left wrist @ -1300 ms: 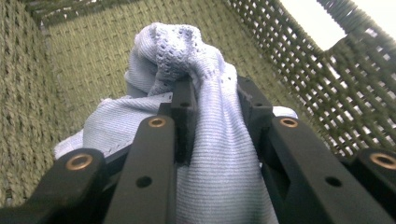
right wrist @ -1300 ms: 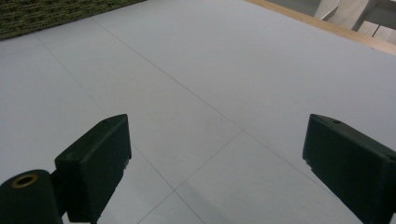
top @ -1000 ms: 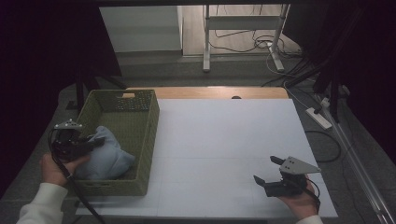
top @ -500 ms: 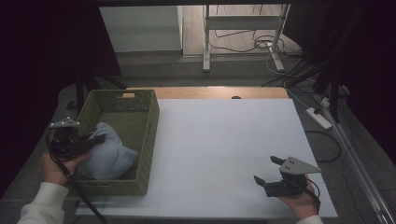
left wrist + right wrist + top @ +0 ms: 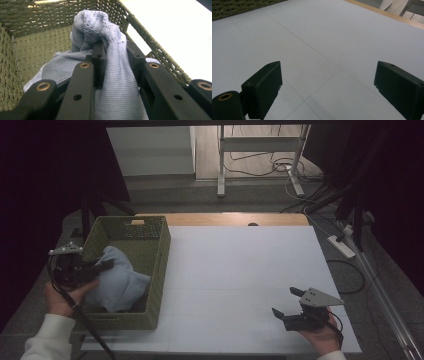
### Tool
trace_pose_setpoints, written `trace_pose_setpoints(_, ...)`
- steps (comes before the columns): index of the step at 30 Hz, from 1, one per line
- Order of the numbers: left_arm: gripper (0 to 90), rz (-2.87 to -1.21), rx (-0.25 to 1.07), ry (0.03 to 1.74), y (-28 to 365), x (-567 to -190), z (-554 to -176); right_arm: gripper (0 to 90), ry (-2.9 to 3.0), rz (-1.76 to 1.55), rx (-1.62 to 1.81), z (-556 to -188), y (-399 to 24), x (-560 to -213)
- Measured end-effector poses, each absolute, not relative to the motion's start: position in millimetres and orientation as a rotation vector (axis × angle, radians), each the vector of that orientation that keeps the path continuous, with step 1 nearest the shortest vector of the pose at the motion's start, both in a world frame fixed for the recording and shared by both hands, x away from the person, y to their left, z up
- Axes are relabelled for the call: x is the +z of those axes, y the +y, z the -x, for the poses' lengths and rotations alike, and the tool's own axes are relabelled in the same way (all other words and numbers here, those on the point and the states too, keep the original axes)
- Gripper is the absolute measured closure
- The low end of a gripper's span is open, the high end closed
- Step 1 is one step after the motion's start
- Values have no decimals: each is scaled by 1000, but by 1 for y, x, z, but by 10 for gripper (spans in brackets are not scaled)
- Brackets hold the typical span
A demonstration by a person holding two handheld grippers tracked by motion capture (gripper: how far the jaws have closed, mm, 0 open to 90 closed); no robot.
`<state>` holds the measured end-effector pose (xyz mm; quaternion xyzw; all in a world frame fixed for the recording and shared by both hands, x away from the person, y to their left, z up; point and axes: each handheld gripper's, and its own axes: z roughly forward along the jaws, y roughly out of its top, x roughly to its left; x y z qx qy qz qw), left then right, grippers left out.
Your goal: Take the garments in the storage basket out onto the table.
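A pale blue knitted cloth [image 5: 120, 282] lies bunched in the green woven basket [image 5: 160, 270] at the table's left. My left gripper [image 5: 102, 265] reaches over the basket's left wall and is shut on a fold of that cloth [image 5: 110, 50]; its jaws pinch the knit between them [image 5: 113, 53]. My right gripper [image 5: 285, 302] rests low over the white table near the front right corner, held in a hand, open with nothing between its jaws [image 5: 327, 80].
The white tabletop [image 5: 240, 270] stretches between basket and right gripper, with a wooden strip [image 5: 230, 219] along its far edge. Beyond stand a metal frame [image 5: 260, 150] and floor cables. A power strip [image 5: 341, 246] lies off the right edge.
The left gripper has lifted the cloth slightly and drawn it a little toward the basket's left wall. The right gripper has stayed put.
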<state>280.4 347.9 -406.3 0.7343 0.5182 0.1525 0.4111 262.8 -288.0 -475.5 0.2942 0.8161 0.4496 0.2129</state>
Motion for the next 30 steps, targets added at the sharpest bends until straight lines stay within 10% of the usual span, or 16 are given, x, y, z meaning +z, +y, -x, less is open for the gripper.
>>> trace_pose_setpoints(30, 727, -1754, 426, 1234, 340, -384, -277, 82, 2268, -814, 1243, -263, -288, -476)
